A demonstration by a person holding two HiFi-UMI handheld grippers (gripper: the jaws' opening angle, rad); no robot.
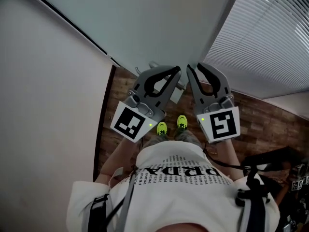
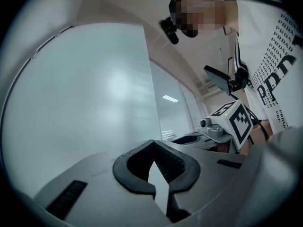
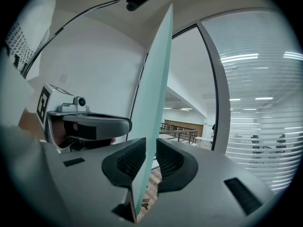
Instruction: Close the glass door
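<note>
The frosted glass door (image 1: 159,23) fills the top middle of the head view, and its free edge runs down to my two grippers. In the right gripper view the door's greenish edge (image 3: 158,79) stands upright between the two pads, and my right gripper (image 3: 150,151) is shut on it; from above, that gripper (image 1: 193,67) sits at the edge's lower end. My left gripper (image 1: 177,71) is just to its left, shut with nothing in it. Its closed tips (image 2: 152,145) point at the door's pale face (image 2: 85,89).
A white wall (image 1: 48,105) stands close on the left. A slatted-blind glass wall (image 1: 270,37) is on the right. Wooden floor (image 1: 260,120) and the person's yellow-green shoes (image 1: 171,124) lie below. Dark equipment (image 1: 277,158) sits at the lower right.
</note>
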